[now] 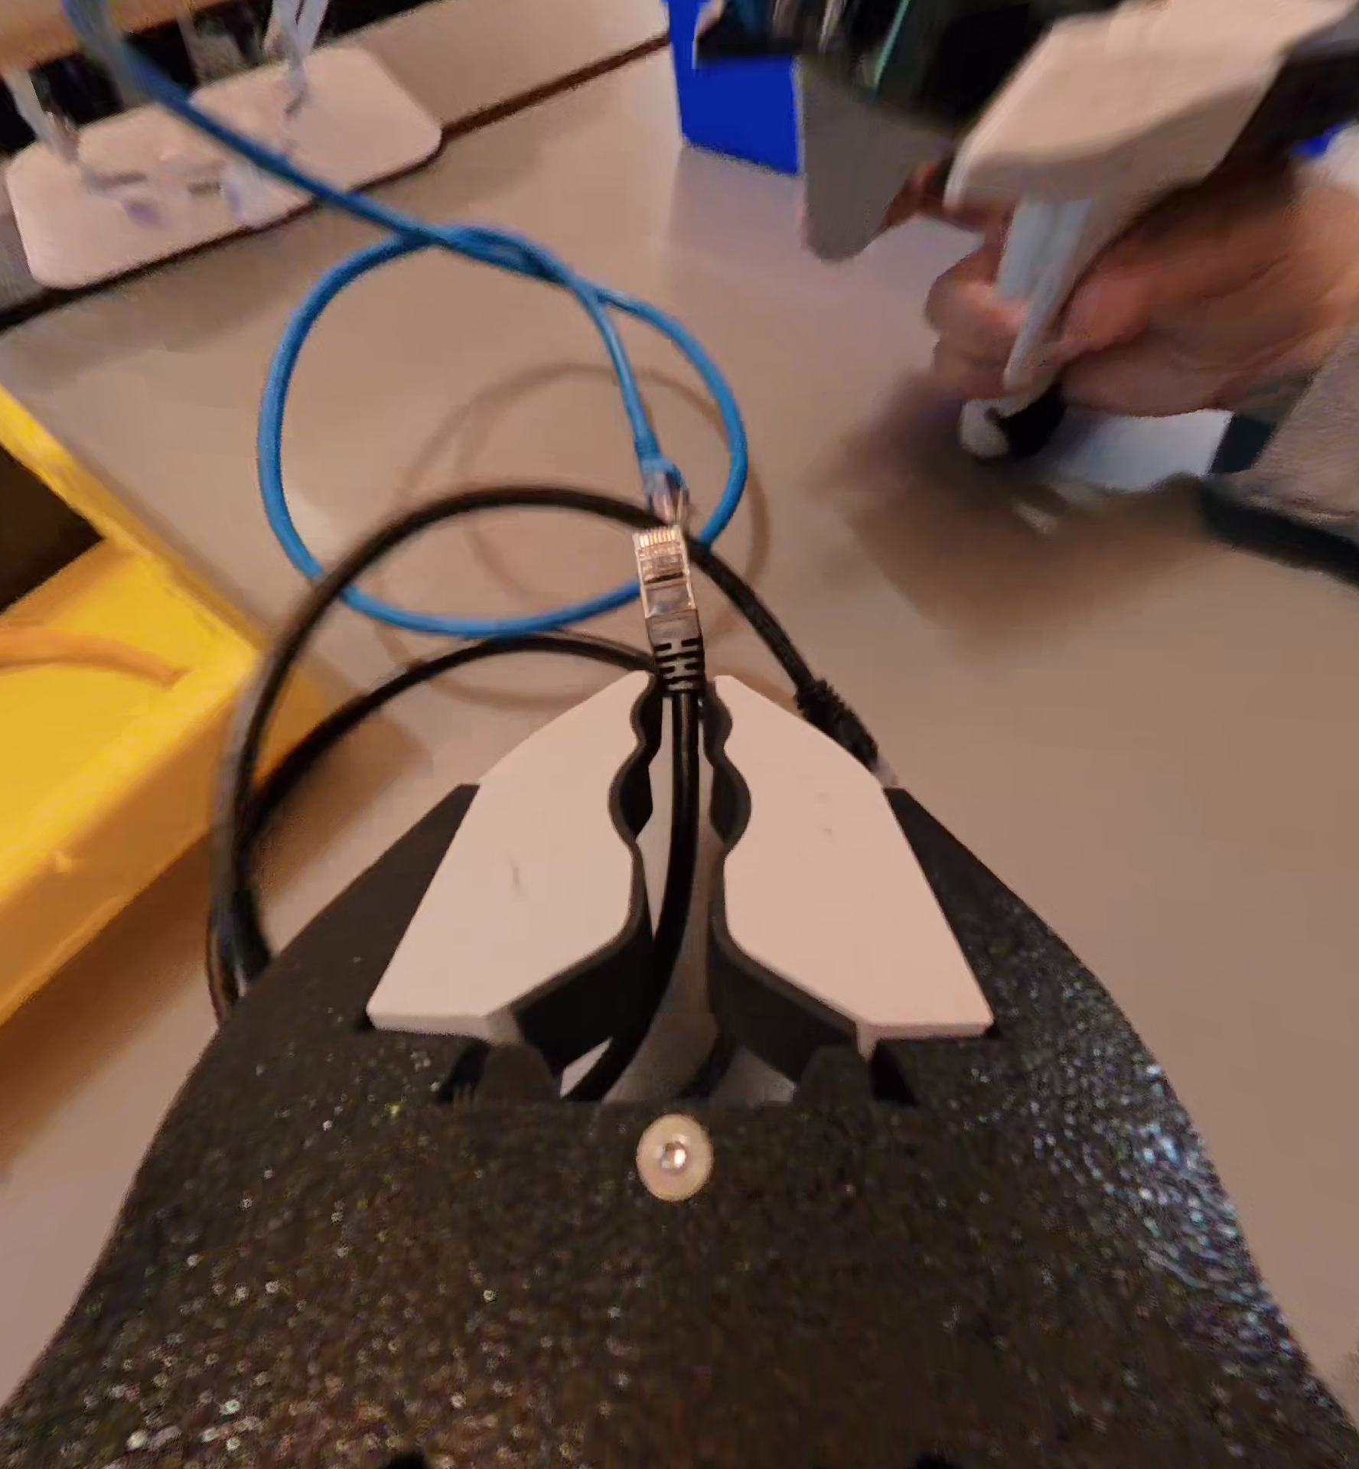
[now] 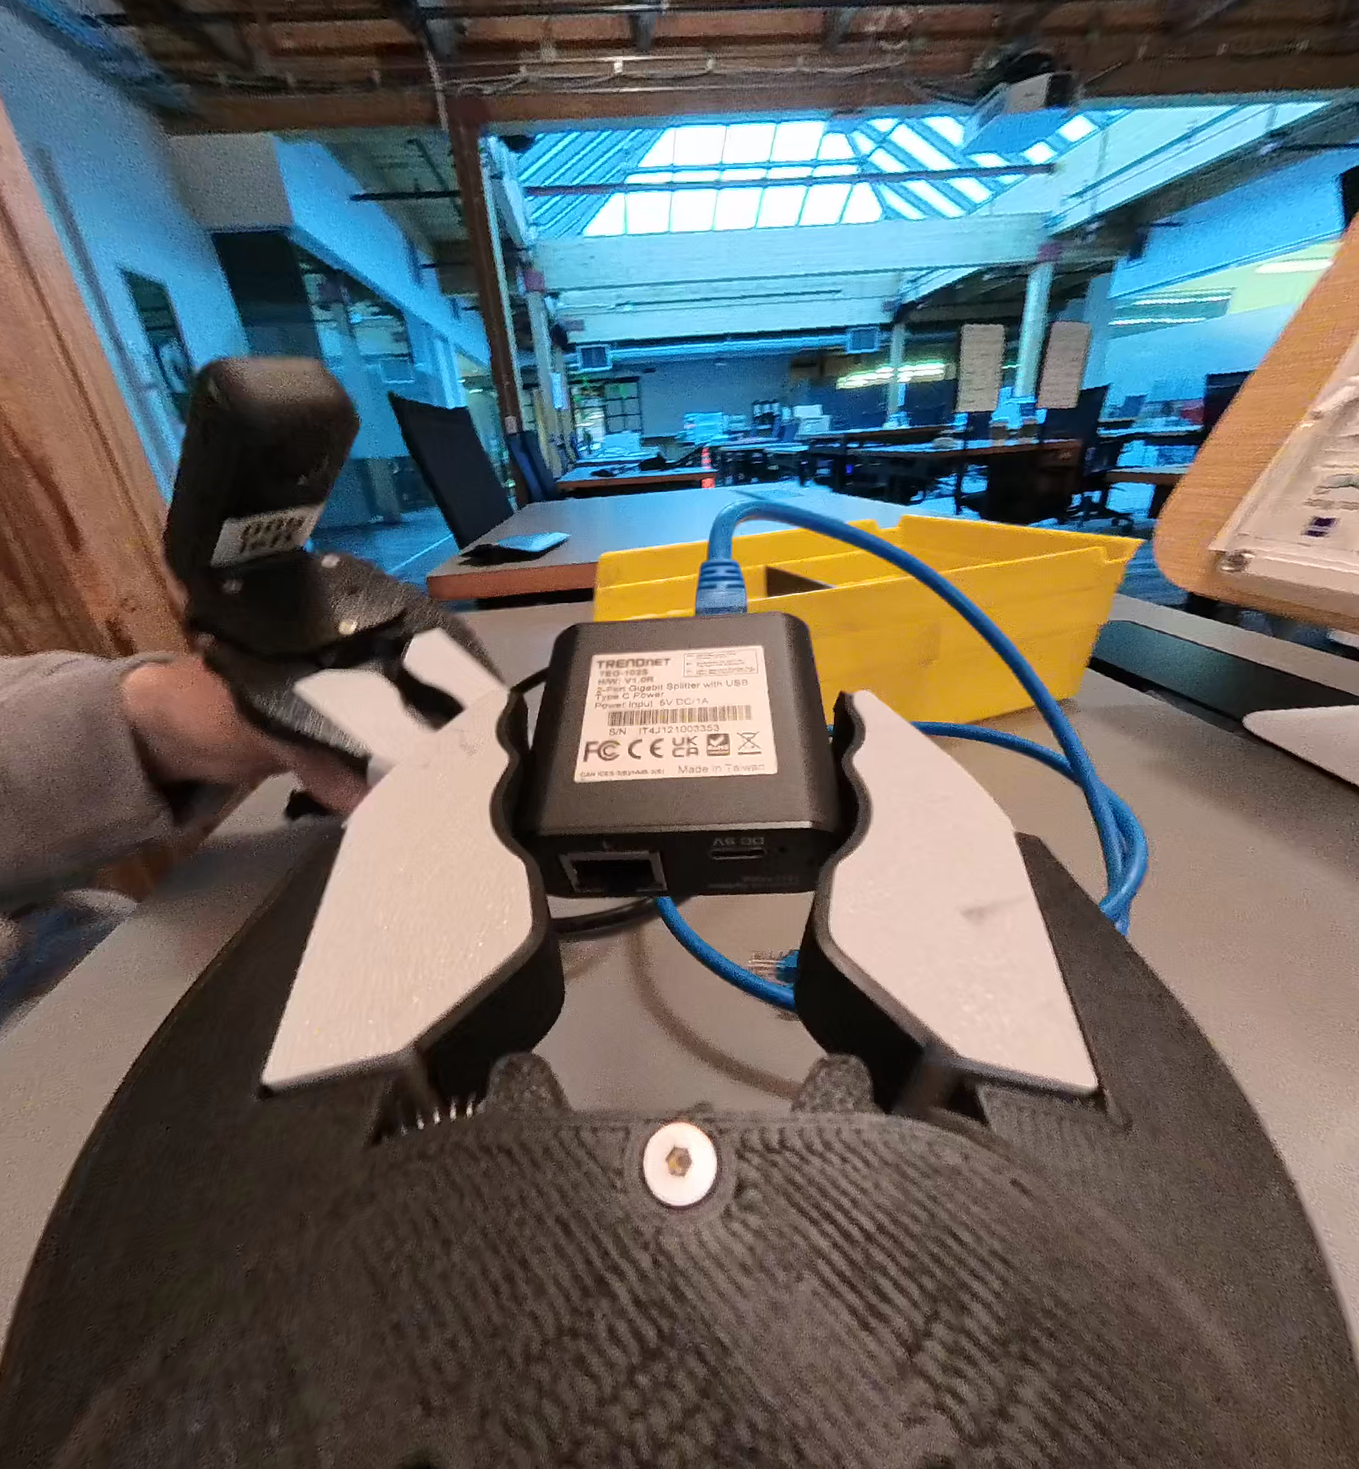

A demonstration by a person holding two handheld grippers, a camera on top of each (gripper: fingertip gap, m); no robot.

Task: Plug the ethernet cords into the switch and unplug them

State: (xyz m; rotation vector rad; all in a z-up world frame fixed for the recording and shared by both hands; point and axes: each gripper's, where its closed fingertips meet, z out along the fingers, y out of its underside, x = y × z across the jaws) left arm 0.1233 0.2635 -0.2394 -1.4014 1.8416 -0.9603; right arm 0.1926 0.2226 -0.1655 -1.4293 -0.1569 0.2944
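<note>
While the left claw [image 1: 675, 691] pinches a thin black ethernet cord [image 1: 680, 811] just behind its clear plastic plug [image 1: 664, 576], pointing it forward for insertion, the right claw [image 2: 676, 783], half open, clamps the small matte-black boxy switch [image 2: 680, 731] above the smooth grey table [image 2: 1217, 914], empty port facing the camera. A glossy blue ethernet cord [image 2: 1002, 628] is plugged into its far side.
</note>
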